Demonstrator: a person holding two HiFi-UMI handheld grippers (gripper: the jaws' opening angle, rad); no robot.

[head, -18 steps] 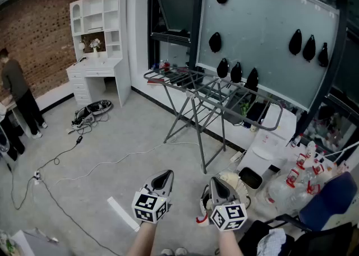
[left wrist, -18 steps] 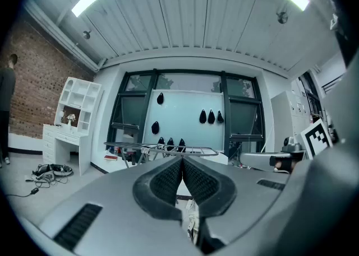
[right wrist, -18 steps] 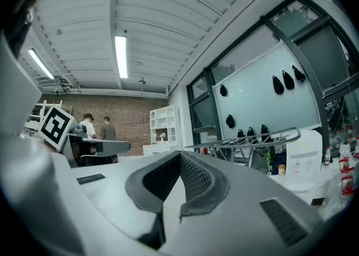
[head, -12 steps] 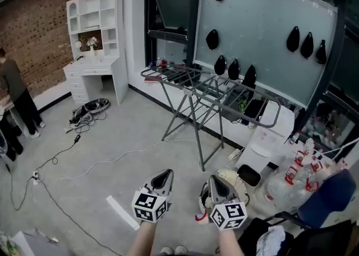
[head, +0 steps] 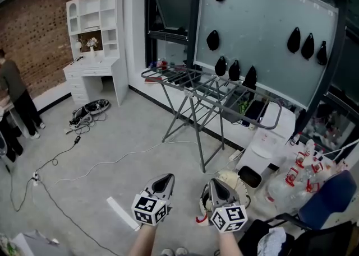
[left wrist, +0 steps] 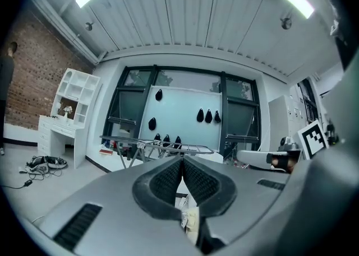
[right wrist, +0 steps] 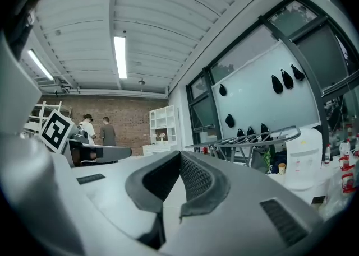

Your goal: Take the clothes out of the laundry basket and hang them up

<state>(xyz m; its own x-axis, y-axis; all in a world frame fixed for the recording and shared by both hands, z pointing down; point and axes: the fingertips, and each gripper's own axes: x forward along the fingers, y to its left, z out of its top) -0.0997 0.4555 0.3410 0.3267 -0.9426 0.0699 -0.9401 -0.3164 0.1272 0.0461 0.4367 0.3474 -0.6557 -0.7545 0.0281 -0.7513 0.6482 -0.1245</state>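
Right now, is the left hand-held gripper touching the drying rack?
Apart. Head view: bare floor lies between the left hand-held gripper and the drying rack.

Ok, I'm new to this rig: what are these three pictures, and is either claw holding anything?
No robot here: a person carries a hand-held claw in each hand. The wide picture comes from a head camera looking down at the left claw and right claw, each bearing a marker cube. The other two pictures look along each claw's own jaws. Both are shut and empty. Ahead, on the grey floor, stands a drying rack with no clothes on it; a tangle of cables lies to its left.
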